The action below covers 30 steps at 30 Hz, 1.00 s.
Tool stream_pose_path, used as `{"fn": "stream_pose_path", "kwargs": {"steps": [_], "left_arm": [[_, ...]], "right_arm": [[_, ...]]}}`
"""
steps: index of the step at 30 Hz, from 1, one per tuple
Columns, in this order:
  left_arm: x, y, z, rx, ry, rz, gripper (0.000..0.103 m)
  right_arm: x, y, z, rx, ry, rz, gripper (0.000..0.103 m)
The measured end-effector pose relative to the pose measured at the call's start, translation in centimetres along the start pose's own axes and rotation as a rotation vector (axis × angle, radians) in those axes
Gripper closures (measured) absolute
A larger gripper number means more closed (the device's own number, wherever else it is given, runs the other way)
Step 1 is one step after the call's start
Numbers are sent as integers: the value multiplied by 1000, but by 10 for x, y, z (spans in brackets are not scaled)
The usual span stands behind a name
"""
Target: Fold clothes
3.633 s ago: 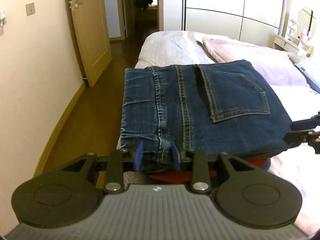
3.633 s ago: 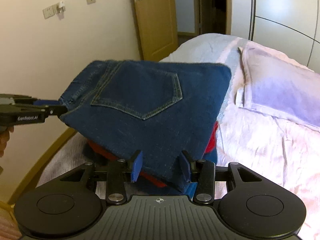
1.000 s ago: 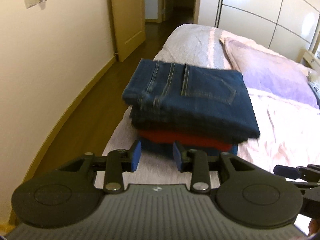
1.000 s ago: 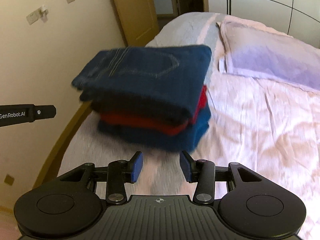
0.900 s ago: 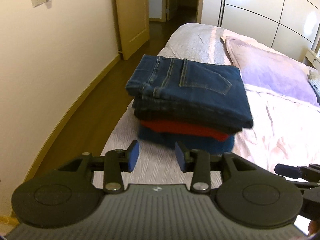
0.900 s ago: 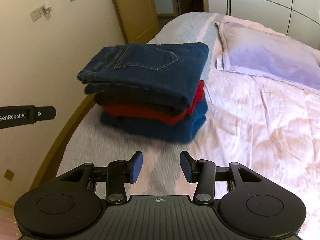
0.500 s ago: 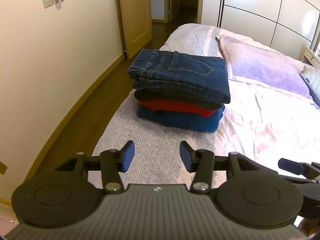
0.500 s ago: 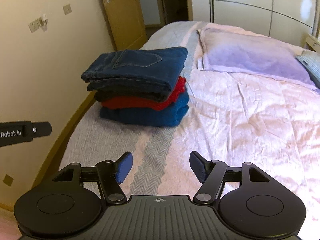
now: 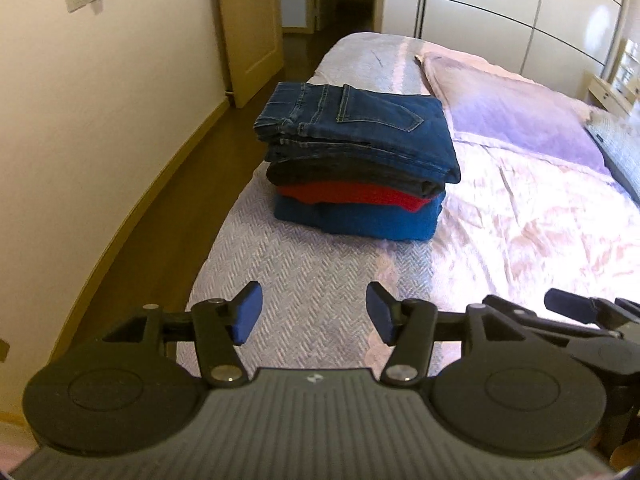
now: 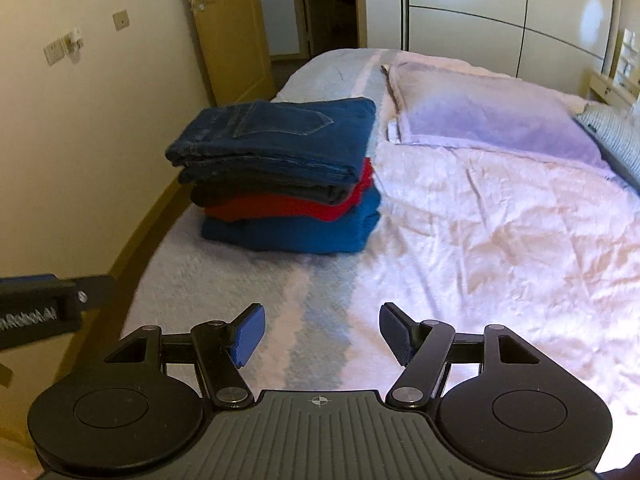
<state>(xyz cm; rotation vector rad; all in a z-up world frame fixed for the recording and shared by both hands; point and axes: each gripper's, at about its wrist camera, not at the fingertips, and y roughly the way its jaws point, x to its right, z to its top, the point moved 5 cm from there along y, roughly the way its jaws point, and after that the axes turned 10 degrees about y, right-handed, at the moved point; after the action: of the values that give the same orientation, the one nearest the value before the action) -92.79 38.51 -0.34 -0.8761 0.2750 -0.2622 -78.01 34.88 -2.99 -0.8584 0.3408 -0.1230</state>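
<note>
Room: bedroom with a cream wall (image 9: 100, 128), a wooden door (image 9: 248, 32) standing open at the far end, and pale wardrobe panels (image 9: 500, 12) behind the bed.
Bed: bed (image 9: 304, 272) covered by a grey herringbone blanket near the wall side and a crumpled pink sheet (image 10: 500, 232) beside it; a lilac pillow (image 10: 492, 120) lies past the sheet.
Stack: four folded garments piled near the bed's wall-side edge.
Top layer: folded jeans (image 9: 372, 128), back pocket facing up, edges roughly squared.
Lower layers: a dark grey garment (image 9: 344, 174), probably trousers, then a red garment (image 9: 352, 194), then a blue garment (image 9: 356, 218) resting on the blanket.
Left claw: left claw (image 9: 314, 316) spread wide, its jaws having just been opening, nothing between the blue pads, well apart from the stack.
Right claw: right claw (image 10: 320, 334) also wide and empty, its jaws having just been opening, over the blanket short of the stack.
</note>
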Motion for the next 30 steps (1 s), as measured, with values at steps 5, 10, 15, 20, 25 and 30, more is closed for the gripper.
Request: {"fn": "stream_pose_path", "kwargs": {"steps": [5,10,15,20,25,30], "left_arm": [[-12,11,3,10,20,-13,49],[-14,23,-1,10,41,-39,49],[-10,29,-5,16,61,-62,49],[-7,38,-10,22,71,-71,49],[-5,44,-11,31,77,-74,49],[-3,47,-13,35,74,-64,49]], "right_arm": [[-12,7,0,-6,57,13,36],[-16,18,-7,-28,84,-13,36],[-16,24,-11,-24,101,-28,36],[-13,29,-17,-26,113,-47,36],[-11,34,-22,-33,113,-62,36],[-9,34,-22,-28,107,-70,36]]}}
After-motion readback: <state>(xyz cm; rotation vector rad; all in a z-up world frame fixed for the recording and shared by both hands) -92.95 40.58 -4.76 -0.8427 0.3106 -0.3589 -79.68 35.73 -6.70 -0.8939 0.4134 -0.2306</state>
